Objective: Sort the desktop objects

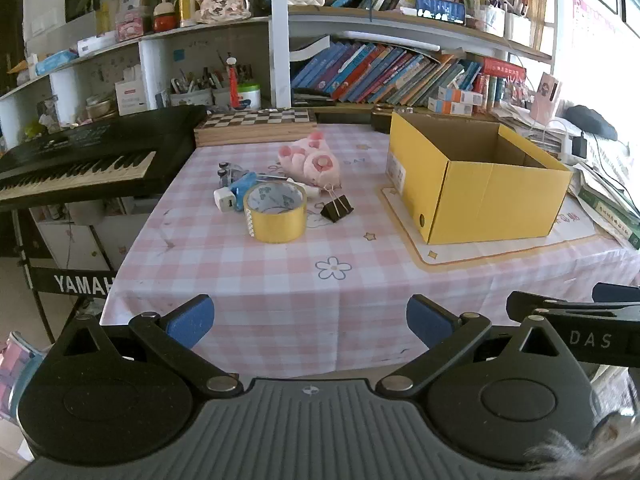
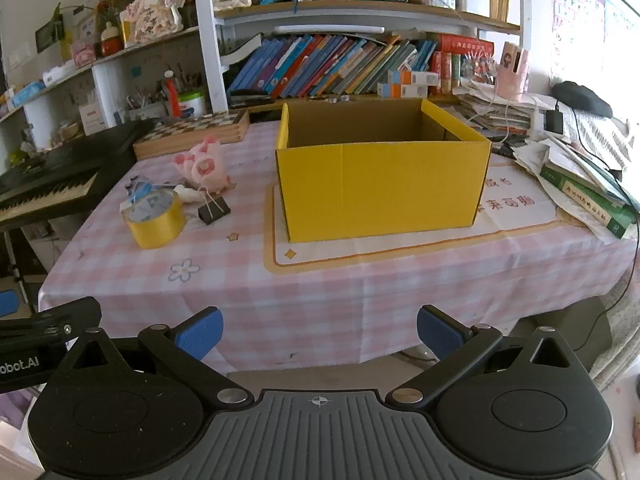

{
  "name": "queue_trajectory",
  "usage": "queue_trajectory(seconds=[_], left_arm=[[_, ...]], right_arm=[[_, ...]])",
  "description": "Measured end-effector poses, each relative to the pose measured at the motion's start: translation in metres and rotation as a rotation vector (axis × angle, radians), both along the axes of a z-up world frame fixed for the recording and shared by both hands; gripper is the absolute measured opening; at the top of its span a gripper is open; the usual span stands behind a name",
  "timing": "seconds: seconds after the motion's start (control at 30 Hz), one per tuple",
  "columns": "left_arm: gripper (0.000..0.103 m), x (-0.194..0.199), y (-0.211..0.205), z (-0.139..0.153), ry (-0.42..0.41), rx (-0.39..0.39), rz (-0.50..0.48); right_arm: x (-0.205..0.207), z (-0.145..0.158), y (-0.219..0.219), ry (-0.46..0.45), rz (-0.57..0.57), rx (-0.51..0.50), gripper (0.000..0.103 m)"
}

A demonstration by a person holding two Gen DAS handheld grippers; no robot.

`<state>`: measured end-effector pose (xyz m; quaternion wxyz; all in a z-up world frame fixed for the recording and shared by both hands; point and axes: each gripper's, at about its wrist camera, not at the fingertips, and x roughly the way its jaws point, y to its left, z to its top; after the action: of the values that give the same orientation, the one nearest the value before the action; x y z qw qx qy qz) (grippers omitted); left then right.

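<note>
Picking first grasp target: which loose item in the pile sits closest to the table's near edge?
The yellow tape roll. It lies in front of the black binder clip, white charger and pink plush toy.

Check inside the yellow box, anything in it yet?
The yellow box shows only bare brown inner walls, in both wrist views. Its floor is hidden behind the near wall, so I cannot rule out something lying low inside.
</note>
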<state>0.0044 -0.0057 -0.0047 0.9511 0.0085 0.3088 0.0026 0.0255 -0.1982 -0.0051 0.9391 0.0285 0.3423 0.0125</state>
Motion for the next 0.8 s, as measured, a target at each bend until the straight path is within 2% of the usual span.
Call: queue_trajectory(seconds=[0.27, 0.8], left_arm=[[0.103, 0.0003, -0.0046, 0.0001, 0.008, 0.025, -0.009], [0.103, 0.0046, -0.0034, -0.0012, 0.005, 0.018, -0.025]], right_arm=[[0.0009, -0.0025, 0.0009, -0.001, 0.013, 0.01, 0.103], [0.0033, -0.0025, 0.0032, 0.002, 0.024, 0.006, 0.103]])
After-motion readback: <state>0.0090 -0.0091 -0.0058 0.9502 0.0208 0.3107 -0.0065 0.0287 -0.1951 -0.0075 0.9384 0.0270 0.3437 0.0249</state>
